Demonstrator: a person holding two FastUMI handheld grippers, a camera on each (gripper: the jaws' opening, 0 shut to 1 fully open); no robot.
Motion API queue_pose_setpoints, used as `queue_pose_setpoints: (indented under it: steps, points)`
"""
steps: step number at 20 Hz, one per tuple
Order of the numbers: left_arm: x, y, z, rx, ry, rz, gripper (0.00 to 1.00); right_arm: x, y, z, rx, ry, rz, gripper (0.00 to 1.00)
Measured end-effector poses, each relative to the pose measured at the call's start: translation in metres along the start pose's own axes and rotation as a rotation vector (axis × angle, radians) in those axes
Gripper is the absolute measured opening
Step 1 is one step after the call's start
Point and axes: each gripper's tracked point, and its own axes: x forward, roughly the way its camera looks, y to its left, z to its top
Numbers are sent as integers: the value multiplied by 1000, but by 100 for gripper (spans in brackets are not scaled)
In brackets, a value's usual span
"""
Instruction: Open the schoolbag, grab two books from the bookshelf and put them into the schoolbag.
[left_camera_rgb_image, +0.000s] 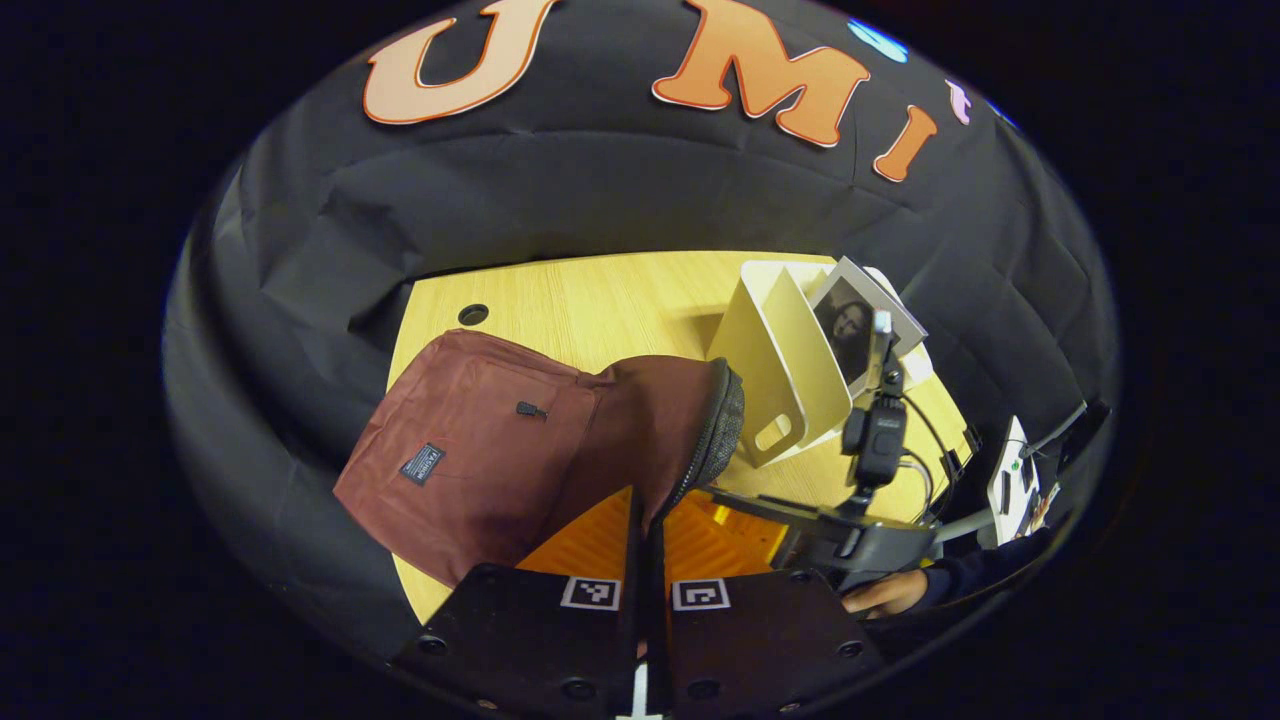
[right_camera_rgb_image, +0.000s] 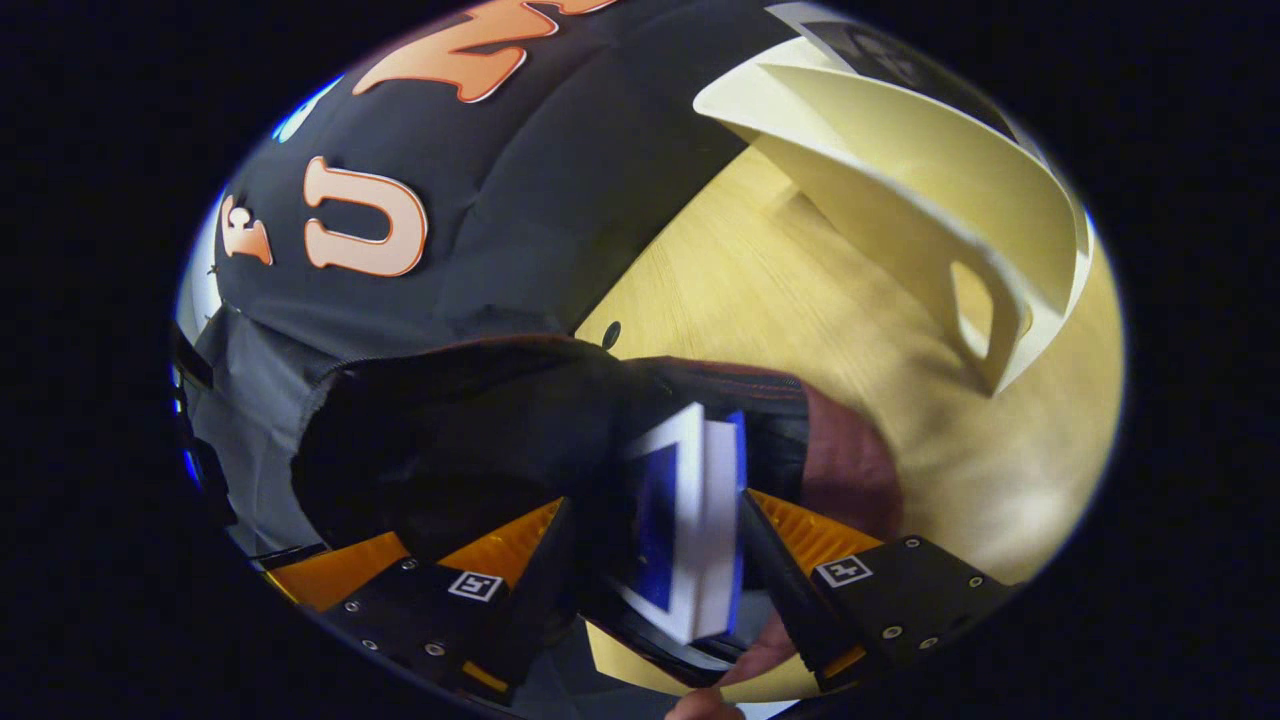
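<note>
The maroon schoolbag (left_camera_rgb_image: 470, 450) lies on the wooden table (left_camera_rgb_image: 600, 300). My left gripper (left_camera_rgb_image: 645, 540) is shut on the zipper edge of its flap (left_camera_rgb_image: 700, 430), which it holds raised. In the right gripper view, the bag's dark opening (right_camera_rgb_image: 450, 450) gapes just ahead. My right gripper (right_camera_rgb_image: 655, 505) is shut on a blue and white book (right_camera_rgb_image: 700, 490), which stands upright at the mouth of the bag. The left gripper view shows the right gripper (left_camera_rgb_image: 740, 497) reaching in behind the flap. The white bookshelf (left_camera_rgb_image: 780, 370) holds a book with a portrait cover (left_camera_rgb_image: 850, 320).
The bookshelf (right_camera_rgb_image: 900, 170) stands to the right of the bag on bare table (right_camera_rgb_image: 800, 300). A hand (left_camera_rgb_image: 885, 592) and dark sleeve hold the right gripper at the table's right side. White equipment (left_camera_rgb_image: 1010, 480) sits beyond the table's right edge.
</note>
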Motion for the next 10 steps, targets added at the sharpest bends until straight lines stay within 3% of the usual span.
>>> queue_pose_setpoints:
  steps: [10]
  points:
    - [9, -14, -4, 57, 13, 12, 5, -84, -39, 105, -151, -146, -139, 97]
